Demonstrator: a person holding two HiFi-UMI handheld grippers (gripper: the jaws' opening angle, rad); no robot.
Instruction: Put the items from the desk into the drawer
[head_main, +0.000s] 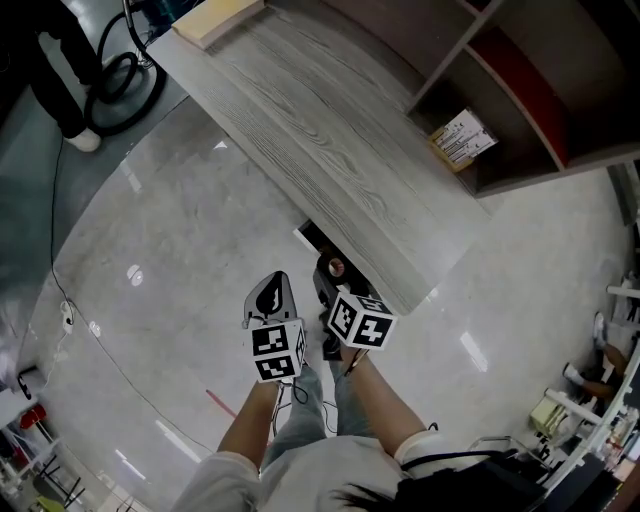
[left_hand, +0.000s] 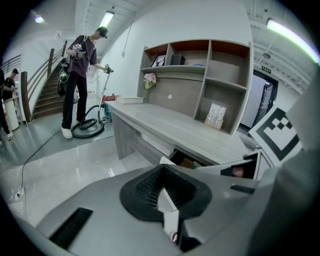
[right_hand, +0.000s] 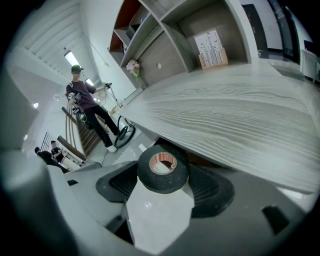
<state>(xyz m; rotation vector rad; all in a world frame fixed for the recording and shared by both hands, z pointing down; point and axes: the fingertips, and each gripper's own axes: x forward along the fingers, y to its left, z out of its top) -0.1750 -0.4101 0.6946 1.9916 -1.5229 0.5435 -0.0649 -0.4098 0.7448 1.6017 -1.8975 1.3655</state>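
Right gripper is clamped on the tape roll, held at the desk edge just over the open drawer; tape is not in yet. Left gripper is closed on nothing. Desk top looks bare except a flat block at the far end. Probably nearly done.
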